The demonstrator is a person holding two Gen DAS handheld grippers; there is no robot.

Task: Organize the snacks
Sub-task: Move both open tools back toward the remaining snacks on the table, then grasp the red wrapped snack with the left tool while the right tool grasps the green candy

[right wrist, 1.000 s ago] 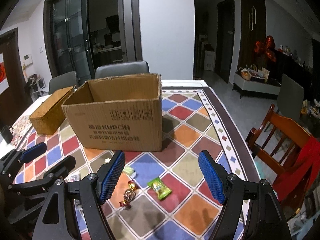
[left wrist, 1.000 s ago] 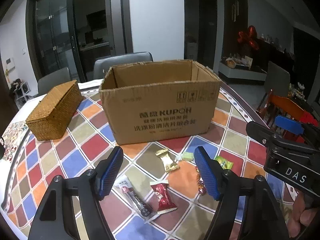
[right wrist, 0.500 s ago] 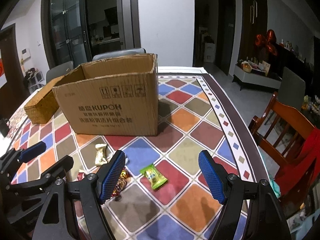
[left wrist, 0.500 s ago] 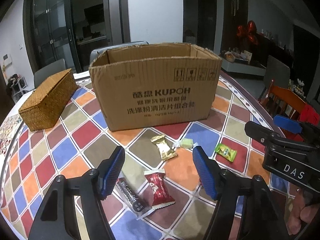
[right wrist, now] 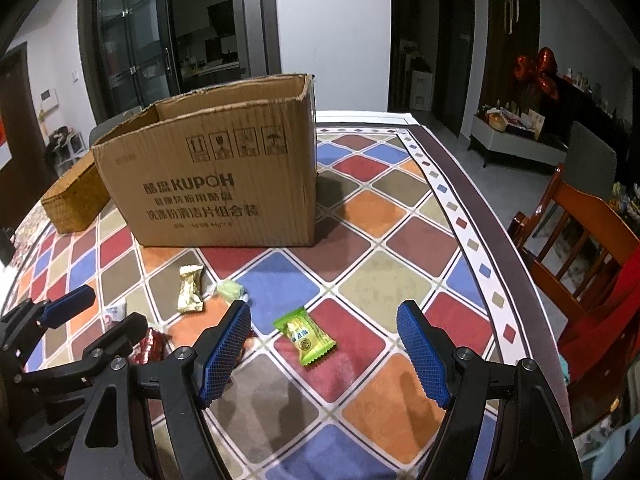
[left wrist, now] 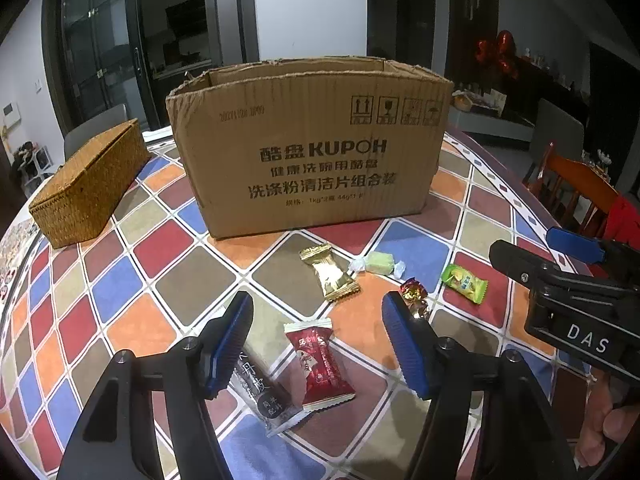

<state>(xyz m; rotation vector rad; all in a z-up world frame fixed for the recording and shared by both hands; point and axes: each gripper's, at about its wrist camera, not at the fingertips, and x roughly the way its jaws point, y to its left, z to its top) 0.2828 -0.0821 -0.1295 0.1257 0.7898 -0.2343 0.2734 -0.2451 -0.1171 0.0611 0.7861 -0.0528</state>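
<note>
Two pairs of black tongs with blue ribbed pads hang over a bench [right wrist: 400,216] covered in a cloth of red, blue, orange and olive diamonds. The left tongs [left wrist: 316,344] are closing, their pads not yet on anything, with a dark red sealed snack packet [left wrist: 320,364] lying flat between them and a black-and-clear wrapped bar [left wrist: 264,396] touching it at 8 o'clock. The right tongs [right wrist: 324,350] stand wide and empty above a bright green sealed candy packet [right wrist: 305,334]. At 12 o'clock of both stands an open-topped brown corrugated cardboard box [left wrist: 308,152] printed KUPOH, with a lidded woven rattan basket [left wrist: 88,184] at its 9 o'clock, just apart from it. On the cloth between box and tongs lie a gold foil packet [left wrist: 330,272], a pale green twist-wrapped sweet [left wrist: 378,264] at its 3 o'clock, and a red-and-gold foil twist candy [left wrist: 414,294] at the left tongs' right pad.
</note>
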